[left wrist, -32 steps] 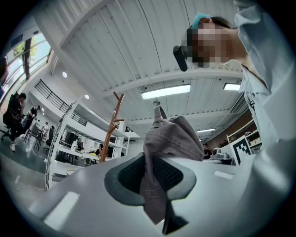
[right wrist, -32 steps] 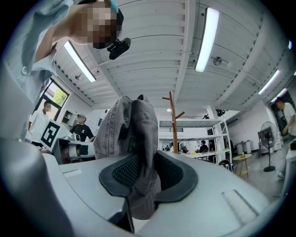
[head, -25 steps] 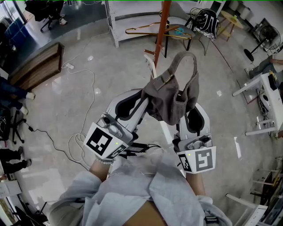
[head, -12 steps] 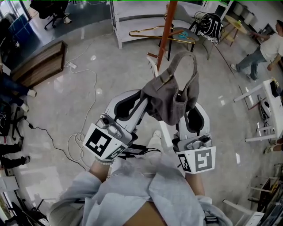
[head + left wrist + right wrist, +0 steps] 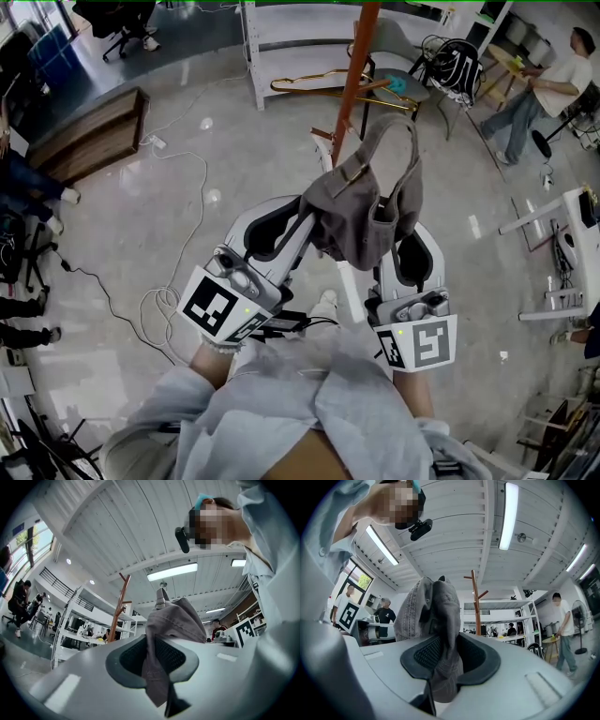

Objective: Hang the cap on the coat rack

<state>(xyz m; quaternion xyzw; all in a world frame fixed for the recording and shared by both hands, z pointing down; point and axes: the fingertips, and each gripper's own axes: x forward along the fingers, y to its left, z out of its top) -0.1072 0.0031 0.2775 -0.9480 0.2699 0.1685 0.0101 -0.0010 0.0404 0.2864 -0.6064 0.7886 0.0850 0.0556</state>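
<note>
The wooden coat rack [image 5: 353, 84] is being faced by both grippers, its pole standing ahead of their tips. The grey cap [image 5: 361, 211] is being held up between the two grippers, its strap loop rising above their tips and seemingly just short of the pole. One edge of the cap is being clamped by the left gripper [image 5: 154, 665], fabric pressed between its pads. The opposite edge is being gripped in the same way by the right gripper [image 5: 443, 667].
</note>
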